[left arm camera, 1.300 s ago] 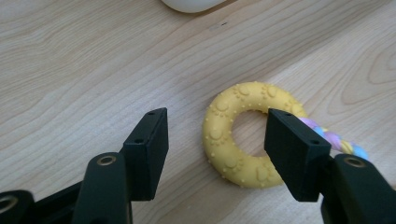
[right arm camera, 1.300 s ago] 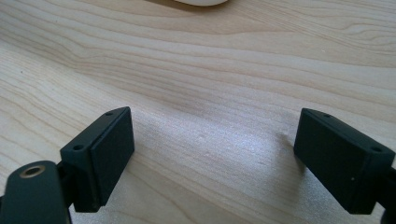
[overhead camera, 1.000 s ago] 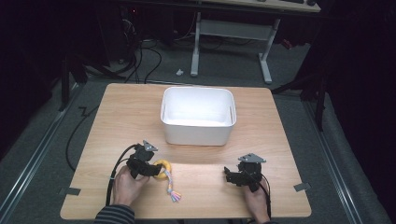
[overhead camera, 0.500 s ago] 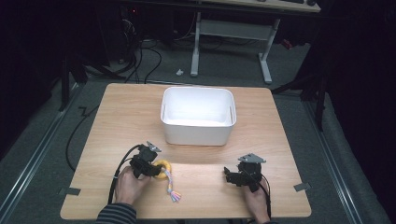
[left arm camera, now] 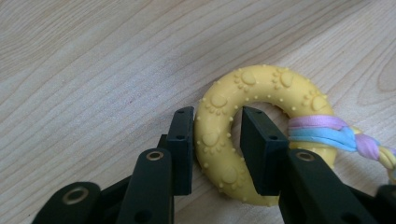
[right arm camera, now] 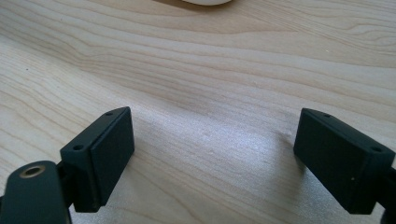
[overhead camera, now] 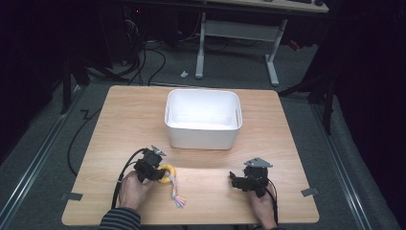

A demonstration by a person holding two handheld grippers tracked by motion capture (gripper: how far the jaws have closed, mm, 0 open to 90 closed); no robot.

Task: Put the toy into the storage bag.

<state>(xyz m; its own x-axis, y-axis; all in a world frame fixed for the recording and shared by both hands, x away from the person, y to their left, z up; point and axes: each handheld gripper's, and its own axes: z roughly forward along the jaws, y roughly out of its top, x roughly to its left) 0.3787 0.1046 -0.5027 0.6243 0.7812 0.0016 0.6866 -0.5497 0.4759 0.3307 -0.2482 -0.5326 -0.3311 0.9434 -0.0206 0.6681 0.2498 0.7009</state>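
Now the left hand-held gripper (left arm camera: 215,140) has just closed its jaws on the yellow ring toy (left arm camera: 261,135) near the bench's (overhead camera: 124,120) front edge; the right hand-held gripper (right arm camera: 212,158) stands wide open, empty.

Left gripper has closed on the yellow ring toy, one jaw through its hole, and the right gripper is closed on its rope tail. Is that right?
Not quite. The right gripper is open over bare table, holding nothing, as the right gripper view shows. The left gripper does clamp the yellow ring toy, one jaw through its hole.
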